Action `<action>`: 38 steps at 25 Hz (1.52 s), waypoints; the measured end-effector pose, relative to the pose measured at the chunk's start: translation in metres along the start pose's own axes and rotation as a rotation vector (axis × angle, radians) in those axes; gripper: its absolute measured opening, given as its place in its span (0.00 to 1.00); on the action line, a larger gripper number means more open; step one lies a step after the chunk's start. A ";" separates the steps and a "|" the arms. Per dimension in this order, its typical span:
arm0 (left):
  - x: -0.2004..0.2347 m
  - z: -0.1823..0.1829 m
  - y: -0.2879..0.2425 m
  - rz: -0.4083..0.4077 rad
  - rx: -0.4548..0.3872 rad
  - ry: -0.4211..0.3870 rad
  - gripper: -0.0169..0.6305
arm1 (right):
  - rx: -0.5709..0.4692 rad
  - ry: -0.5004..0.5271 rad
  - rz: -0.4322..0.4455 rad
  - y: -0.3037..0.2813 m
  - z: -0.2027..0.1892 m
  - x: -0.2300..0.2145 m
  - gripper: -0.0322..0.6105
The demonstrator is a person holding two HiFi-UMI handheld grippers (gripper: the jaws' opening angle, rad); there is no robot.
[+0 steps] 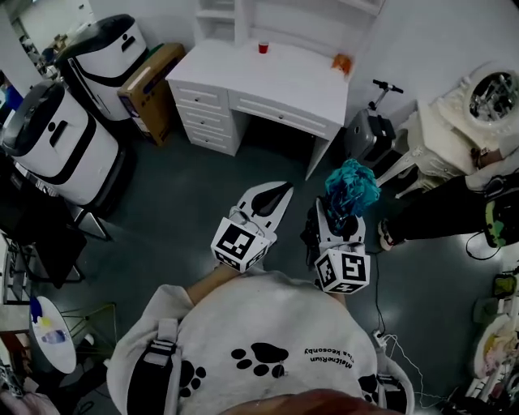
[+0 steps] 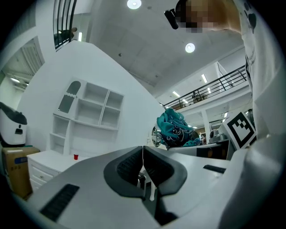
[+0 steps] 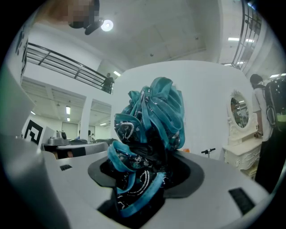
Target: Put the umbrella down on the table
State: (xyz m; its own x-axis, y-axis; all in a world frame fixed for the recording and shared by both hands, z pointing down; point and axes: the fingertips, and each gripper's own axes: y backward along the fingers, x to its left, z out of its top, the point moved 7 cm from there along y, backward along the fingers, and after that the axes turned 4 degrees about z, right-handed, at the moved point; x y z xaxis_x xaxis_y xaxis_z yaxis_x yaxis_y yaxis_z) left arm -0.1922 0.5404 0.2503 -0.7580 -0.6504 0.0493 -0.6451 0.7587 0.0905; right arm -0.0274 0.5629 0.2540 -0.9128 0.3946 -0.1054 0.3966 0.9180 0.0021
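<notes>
The umbrella [image 3: 147, 129], folded into a teal bundle with dark patterned folds, sits between the jaws of the right gripper [image 1: 336, 220], which are closed on its lower part; the bunched fabric rises out past the jaw tips. In the head view it is held in the air over the dark floor [image 1: 203, 194], just in front of the person's chest and well apart from the table [image 1: 276, 77]. The left gripper [image 1: 272, 195] is just beside it, to the left, at about the same height; its jaws are pressed together with nothing between them, the dark pads meeting in a thin line. Both grippers point toward the table, a white desk with drawers that stands against the far wall under white shelves [image 1: 243, 12]. A red cup [image 1: 263, 47] stands near the back of the tabletop, and a small orange thing [image 1: 342, 62] lies at its right corner. Left of the table a cardboard box [image 1: 150, 85] leans beside two white-and-black machines [image 1: 57, 142]. Right of the table a scooter [image 1: 375, 121] stands by the wall.
</notes>
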 end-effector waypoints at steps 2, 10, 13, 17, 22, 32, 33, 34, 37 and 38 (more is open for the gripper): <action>0.018 0.002 -0.022 -0.005 -0.001 -0.001 0.05 | -0.002 0.002 -0.002 -0.026 0.004 -0.011 0.48; 0.091 -0.005 -0.081 -0.025 0.013 -0.001 0.05 | 0.000 -0.003 -0.035 -0.112 0.002 -0.034 0.49; 0.106 -0.012 -0.106 -0.038 0.027 0.005 0.05 | 0.015 -0.008 -0.065 -0.133 0.000 -0.051 0.48; 0.120 -0.022 -0.128 -0.066 0.043 0.019 0.05 | 0.030 -0.024 -0.115 -0.150 -0.005 -0.070 0.49; 0.132 -0.036 -0.141 -0.078 0.048 0.051 0.05 | 0.053 -0.018 -0.162 -0.155 -0.013 -0.079 0.49; 0.142 -0.044 -0.158 -0.094 0.041 0.076 0.05 | 0.053 -0.011 -0.199 -0.162 -0.011 -0.092 0.48; 0.144 -0.045 -0.159 -0.091 0.040 0.077 0.05 | 0.053 -0.010 -0.198 -0.164 -0.012 -0.092 0.49; 0.146 -0.046 -0.162 -0.088 0.039 0.079 0.05 | 0.053 -0.010 -0.197 -0.167 -0.013 -0.094 0.48; 0.152 -0.049 -0.179 -0.080 0.036 0.079 0.05 | 0.049 -0.006 -0.184 -0.182 -0.012 -0.108 0.49; 0.155 -0.051 -0.186 -0.075 0.036 0.080 0.05 | 0.048 -0.005 -0.178 -0.188 -0.012 -0.114 0.48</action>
State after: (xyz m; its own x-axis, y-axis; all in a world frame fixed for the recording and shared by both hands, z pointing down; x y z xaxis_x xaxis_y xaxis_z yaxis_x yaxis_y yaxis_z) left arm -0.1845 0.2964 0.2920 -0.6984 -0.7051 0.1230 -0.7037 0.7078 0.0616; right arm 0.0009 0.3454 0.2779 -0.9685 0.2256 -0.1049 0.2330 0.9703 -0.0643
